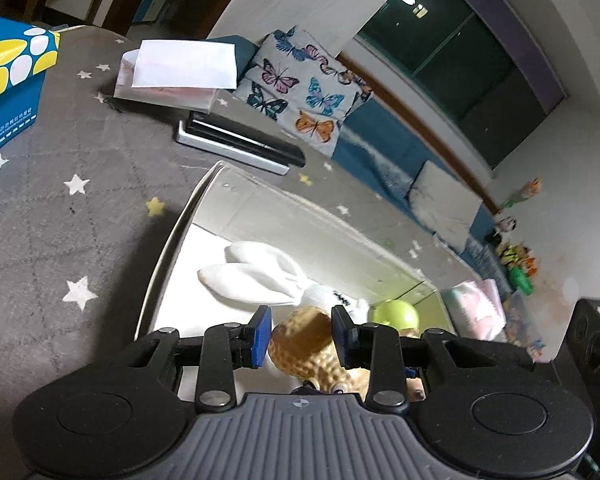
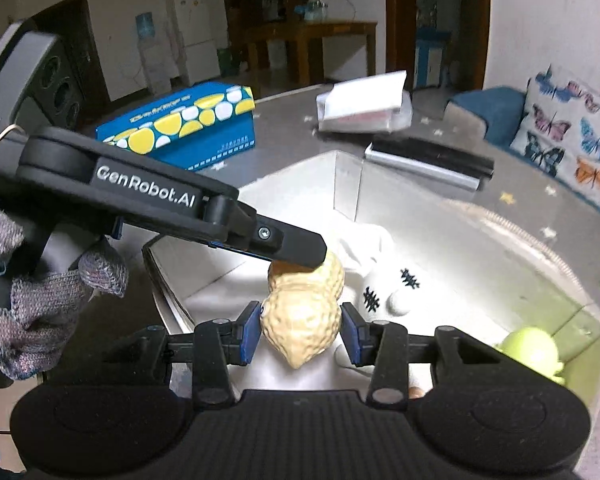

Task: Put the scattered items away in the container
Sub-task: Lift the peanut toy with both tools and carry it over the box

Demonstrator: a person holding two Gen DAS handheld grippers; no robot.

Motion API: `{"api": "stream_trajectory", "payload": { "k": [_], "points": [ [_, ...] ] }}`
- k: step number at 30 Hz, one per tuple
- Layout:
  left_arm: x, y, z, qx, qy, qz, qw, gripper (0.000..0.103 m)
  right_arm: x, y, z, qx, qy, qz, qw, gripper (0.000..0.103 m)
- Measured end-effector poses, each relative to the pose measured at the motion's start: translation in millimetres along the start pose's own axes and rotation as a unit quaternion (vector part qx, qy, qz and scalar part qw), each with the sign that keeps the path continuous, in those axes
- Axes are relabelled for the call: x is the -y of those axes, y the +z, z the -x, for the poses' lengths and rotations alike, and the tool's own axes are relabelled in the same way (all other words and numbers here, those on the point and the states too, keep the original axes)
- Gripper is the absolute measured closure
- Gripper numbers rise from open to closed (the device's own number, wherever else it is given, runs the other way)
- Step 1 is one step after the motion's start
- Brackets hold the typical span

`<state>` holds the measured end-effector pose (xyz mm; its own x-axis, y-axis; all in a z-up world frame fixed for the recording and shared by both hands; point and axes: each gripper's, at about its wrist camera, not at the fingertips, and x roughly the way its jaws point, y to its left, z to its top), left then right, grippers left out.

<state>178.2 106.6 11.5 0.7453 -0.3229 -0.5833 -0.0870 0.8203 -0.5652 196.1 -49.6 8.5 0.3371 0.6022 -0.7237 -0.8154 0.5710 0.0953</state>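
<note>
Right wrist: left claw [image 2: 300, 258] hides peanut toy's [image 2: 300, 330] top.

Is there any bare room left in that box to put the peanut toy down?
Yes. The box floor is bare at its left end, between the left wall and the white bunny's ears. The right end is crowded: the green ball sits in the far corner, with the bunny's body beside it. The peanut toy hangs over the middle, between both grippers.

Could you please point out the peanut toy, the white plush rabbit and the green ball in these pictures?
Peanut toy [image 2: 300, 326]: right wrist view, its bumpy lower lobe.
White plush rabbit [image 1: 252, 278]: left wrist view, one long ear.
Green ball [image 1: 394, 314]: left wrist view, its rounded top.
</note>
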Motion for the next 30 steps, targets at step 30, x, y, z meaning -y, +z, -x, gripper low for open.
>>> {"api": "stream_trajectory", "payload": {
  "k": [30],
  "points": [
    [10.2,-1.8,-7.6,-0.015,0.036,-0.041,0.9984,0.068,4.6,8.9,-22.6,-0.064,0.009,0.006,0.998,0.061]
  ]
}}
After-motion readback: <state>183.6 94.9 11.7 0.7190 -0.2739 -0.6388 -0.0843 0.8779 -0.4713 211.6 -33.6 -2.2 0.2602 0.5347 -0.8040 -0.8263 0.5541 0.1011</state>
